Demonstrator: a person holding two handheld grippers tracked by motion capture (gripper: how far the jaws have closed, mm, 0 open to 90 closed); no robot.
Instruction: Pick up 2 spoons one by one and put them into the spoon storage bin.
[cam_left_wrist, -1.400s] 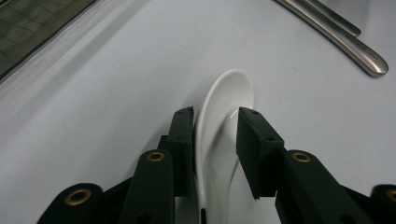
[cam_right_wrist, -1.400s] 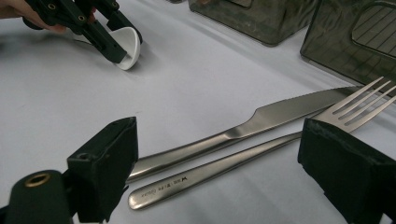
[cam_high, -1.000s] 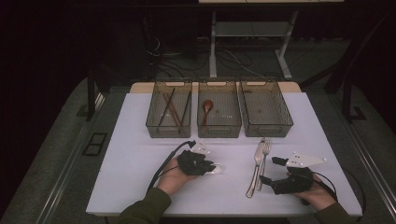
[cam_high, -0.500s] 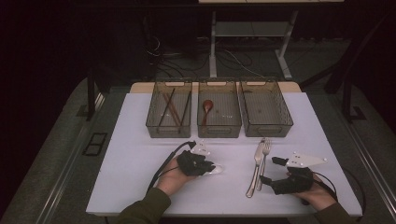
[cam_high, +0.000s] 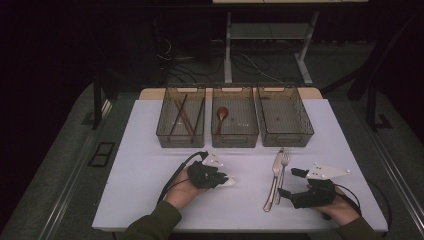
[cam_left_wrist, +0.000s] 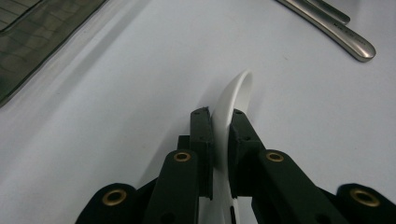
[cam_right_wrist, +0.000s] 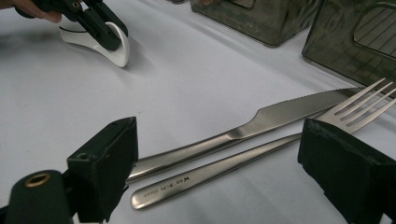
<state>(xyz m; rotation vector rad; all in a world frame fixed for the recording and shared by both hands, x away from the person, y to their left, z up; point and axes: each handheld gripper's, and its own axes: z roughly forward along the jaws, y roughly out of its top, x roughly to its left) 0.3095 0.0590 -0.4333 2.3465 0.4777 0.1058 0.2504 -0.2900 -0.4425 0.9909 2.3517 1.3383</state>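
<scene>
A white table (cam_high: 150, 190) carries three clear bins (cam_high: 234, 122) along its far edge. Nearer the person, a knife (cam_high: 273, 177) and fork (cam_high: 282, 167) lie side by side. The right gripper (cam_high: 292, 182) rests beside them, jaws wide apart, holding nothing. The left gripper (cam_high: 220, 178) is clamped on a white spoon (cam_left_wrist: 236, 95) lying on the table, left of the cutlery.
</scene>
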